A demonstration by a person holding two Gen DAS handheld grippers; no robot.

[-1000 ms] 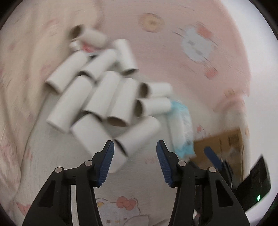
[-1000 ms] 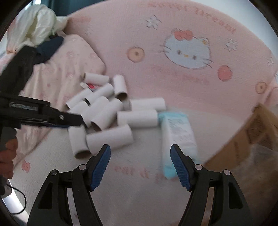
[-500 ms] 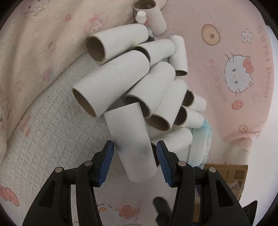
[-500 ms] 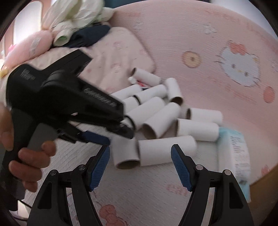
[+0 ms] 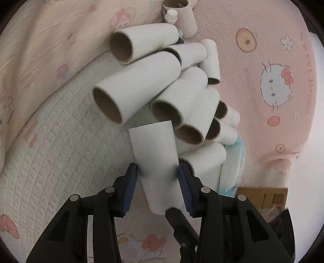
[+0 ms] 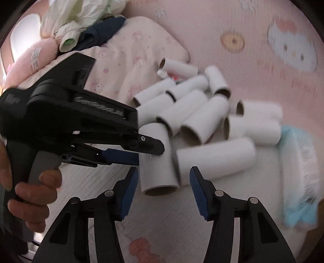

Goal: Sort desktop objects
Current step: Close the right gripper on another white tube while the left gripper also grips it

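Biggest thing in my view is the bed [image 5: 50,141], pink cartoon-cat bedding all over. On it I count about eleven white cardboard tubes [image 6: 194,113] heaped mid-frame, mostly lying flat with their open ends toward the lower left. One pale blue tissue pack [image 6: 299,172] sits at the right edge of the heap, and one little white-capped bottle [image 5: 171,15] pokes out at the top. My left gripper [image 5: 158,183] has just been closing and now clamps the nearest tube [image 5: 154,157], whose long axis runs up-frame, tilted slightly left. My right gripper [image 6: 164,189] has been closing too, but it's apart, pads clear of that tube's open end.
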